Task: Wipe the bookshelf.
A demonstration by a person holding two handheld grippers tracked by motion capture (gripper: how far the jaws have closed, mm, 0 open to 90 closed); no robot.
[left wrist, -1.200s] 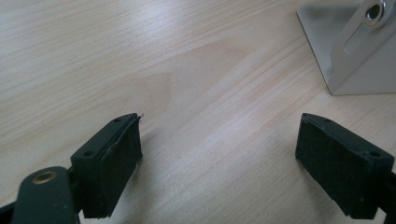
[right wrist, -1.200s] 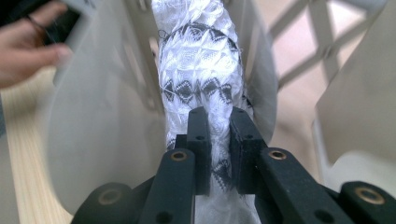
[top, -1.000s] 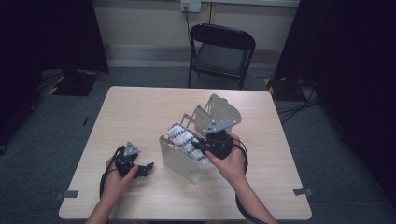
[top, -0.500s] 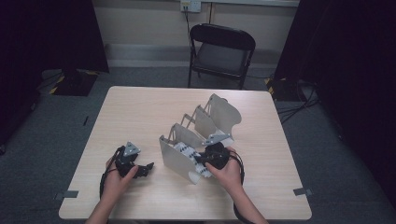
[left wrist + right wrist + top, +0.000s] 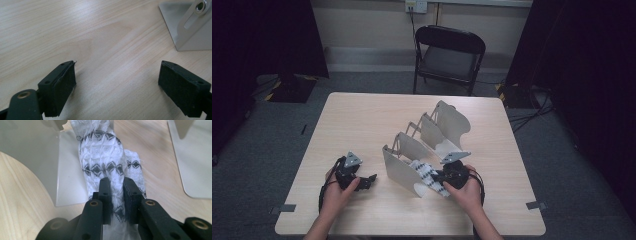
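Observation:
A white cloth with black diamond bands [image 5: 424,172] lies in the nearest slot of a grey metal divider rack [image 5: 427,135] in the middle of the table. My right gripper [image 5: 437,176] is low at the rack's near right side and shut on the cloth's end. In the right gripper view the cloth [image 5: 100,155] is pinched between the jaws of that gripper [image 5: 116,187] and runs away over the rack's base plate [image 5: 67,170]. My left gripper [image 5: 369,178] rests on the table left of the rack, open and empty [image 5: 117,82].
The rack's corner [image 5: 190,32] stands just ahead and to the right of the left gripper. A further divider [image 5: 195,157] rises right of the cloth. A black folding chair [image 5: 449,55] stands beyond the light wooden table [image 5: 362,120].
My right hand has come down from above the rack to table height, bringing the cloth into the nearest slot. The left hand has stayed still.

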